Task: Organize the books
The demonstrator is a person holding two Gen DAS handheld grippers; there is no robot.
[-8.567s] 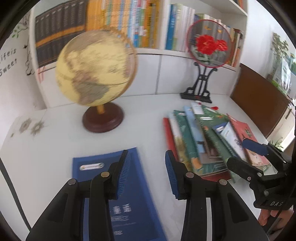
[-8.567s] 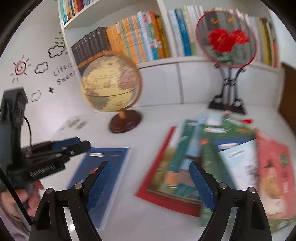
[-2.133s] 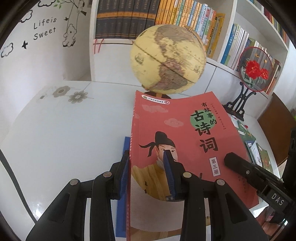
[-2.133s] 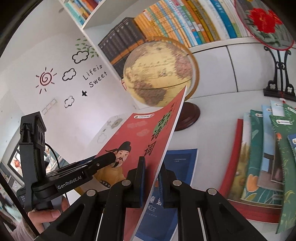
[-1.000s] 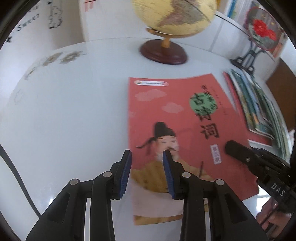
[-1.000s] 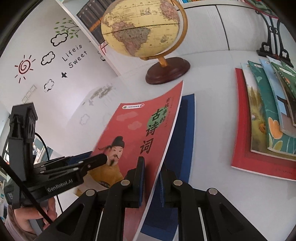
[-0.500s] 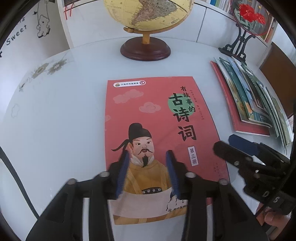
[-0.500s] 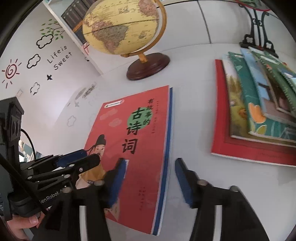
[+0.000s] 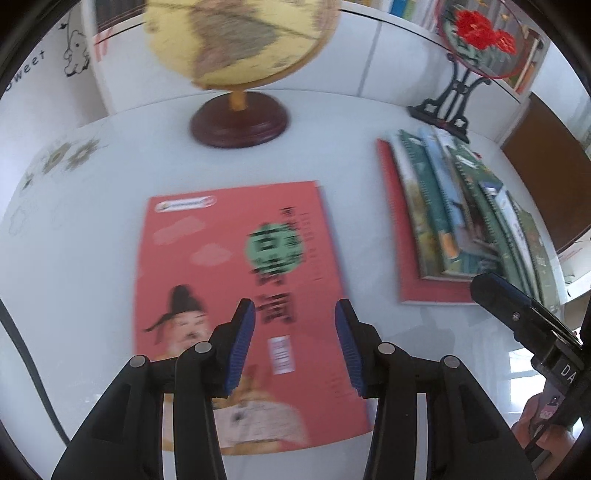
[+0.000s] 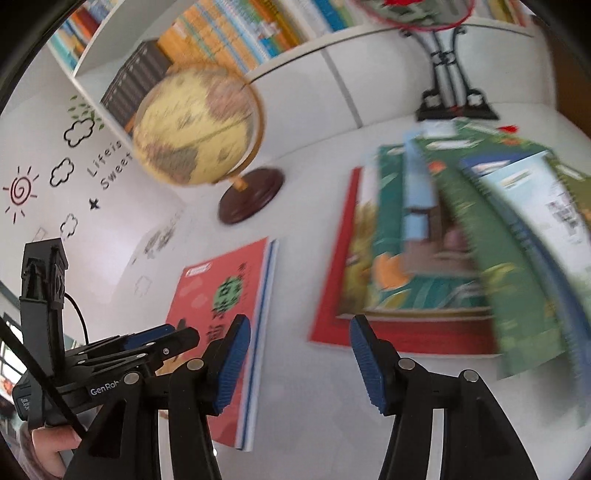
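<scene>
A red book (image 9: 221, 266) with a cartoon poet on its cover lies flat on the white table, on top of a blue book whose edge (image 10: 263, 317) shows in the right wrist view. My left gripper (image 9: 293, 343) is open and empty above the red book's near half. My right gripper (image 10: 297, 363) is open and empty over bare table between the red book (image 10: 218, 295) and a fanned pile of several green, blue and red books (image 10: 443, 236). That pile (image 9: 458, 225) lies to the right in the left wrist view.
A globe (image 9: 236, 48) on a dark wooden base stands behind the red book. A round red-flower fan on a black stand (image 9: 472, 55) stands behind the pile. Filled bookshelves (image 10: 236, 33) line the back wall. A brown panel (image 9: 546, 173) borders the table's right side.
Both grippers have let go of the red book, which now lies flat on the blue one. Both have opened wider; the right gripper has swung right toward the fanned pile.
</scene>
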